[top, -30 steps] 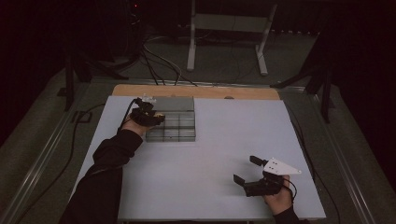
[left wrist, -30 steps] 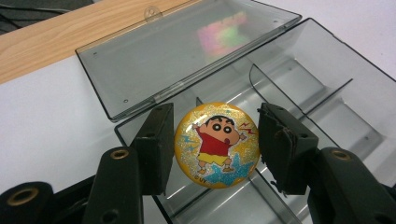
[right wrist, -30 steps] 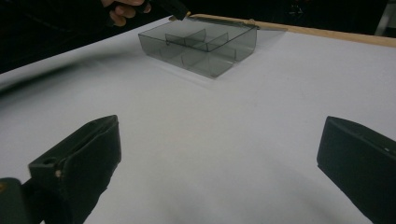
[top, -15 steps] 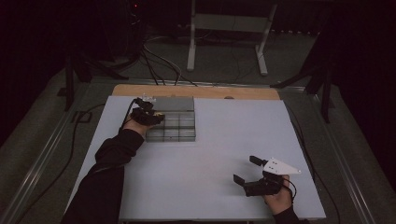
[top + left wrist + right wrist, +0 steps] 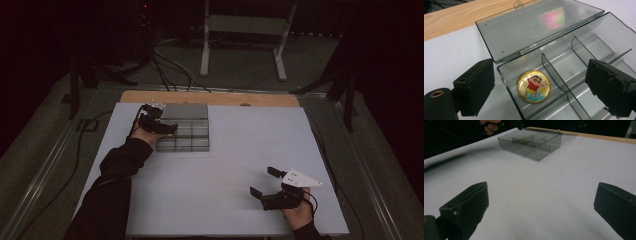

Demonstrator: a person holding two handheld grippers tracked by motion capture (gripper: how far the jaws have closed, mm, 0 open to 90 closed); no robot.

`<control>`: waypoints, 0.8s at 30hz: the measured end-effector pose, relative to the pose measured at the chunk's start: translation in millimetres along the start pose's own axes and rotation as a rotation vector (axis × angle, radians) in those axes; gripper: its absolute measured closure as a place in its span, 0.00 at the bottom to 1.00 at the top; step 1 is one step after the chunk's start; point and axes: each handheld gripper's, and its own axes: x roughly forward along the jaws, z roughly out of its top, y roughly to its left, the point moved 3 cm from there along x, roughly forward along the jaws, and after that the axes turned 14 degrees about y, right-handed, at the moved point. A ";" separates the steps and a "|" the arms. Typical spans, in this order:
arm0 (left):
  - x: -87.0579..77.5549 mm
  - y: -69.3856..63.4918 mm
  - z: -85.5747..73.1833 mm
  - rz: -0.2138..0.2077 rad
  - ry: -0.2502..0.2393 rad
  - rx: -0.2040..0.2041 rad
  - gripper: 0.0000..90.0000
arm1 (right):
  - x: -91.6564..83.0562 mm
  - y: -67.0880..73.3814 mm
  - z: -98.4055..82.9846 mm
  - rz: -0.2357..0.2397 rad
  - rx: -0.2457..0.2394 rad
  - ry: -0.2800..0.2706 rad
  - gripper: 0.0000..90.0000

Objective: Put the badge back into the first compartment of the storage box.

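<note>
A smoky clear plastic box [image 5: 187, 135] with divided compartments stands open at the table's far left, its lid [image 5: 536, 27] laid back flat. A round gold badge with a cartoon boy [image 5: 534, 86] lies in a corner compartment, directly below my left gripper [image 5: 544, 90]. That left gripper [image 5: 161, 125] hovers open over the box's left end, nothing between its jaws. My right gripper [image 5: 264, 182] rests near the table's front right, open and empty, its jaws pointing toward the box [image 5: 530, 143] far off.
The white table top [image 5: 235, 160] stretches between the box and the right gripper. A wooden strip [image 5: 250, 99] runs along the far edge. Cables [image 5: 170, 70] and a metal stand [image 5: 245, 30] sit on the floor behind.
The left gripper has shifted slightly over the box's left end. The right gripper has stayed in place.
</note>
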 end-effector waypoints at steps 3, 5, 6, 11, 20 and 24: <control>-3.0 -2.3 -0.6 -0.019 0.002 -0.005 0.08 | 0.2 -0.2 -0.2 -0.001 0.000 0.003 0.00; -5.6 -4.4 -2.0 -0.033 -0.004 -0.007 0.05 | -0.2 0.0 0.1 0.000 0.001 0.000 0.00; -6.9 -5.1 -2.8 -0.046 -0.003 0.000 0.03 | -0.4 0.3 0.3 -0.001 0.000 -0.003 0.00; -14.8 -6.6 -6.2 -0.068 -0.017 0.001 0.01 | -0.4 0.0 0.2 -0.002 0.002 -0.002 0.00; -32.1 -11.0 -14.0 -0.165 -0.056 0.019 0.00 | 0.2 0.4 0.4 -0.003 -0.002 0.001 0.00; -40.9 -14.3 -19.8 -0.217 -0.066 0.044 0.00 | -0.3 0.2 0.4 -0.002 0.000 -0.001 0.00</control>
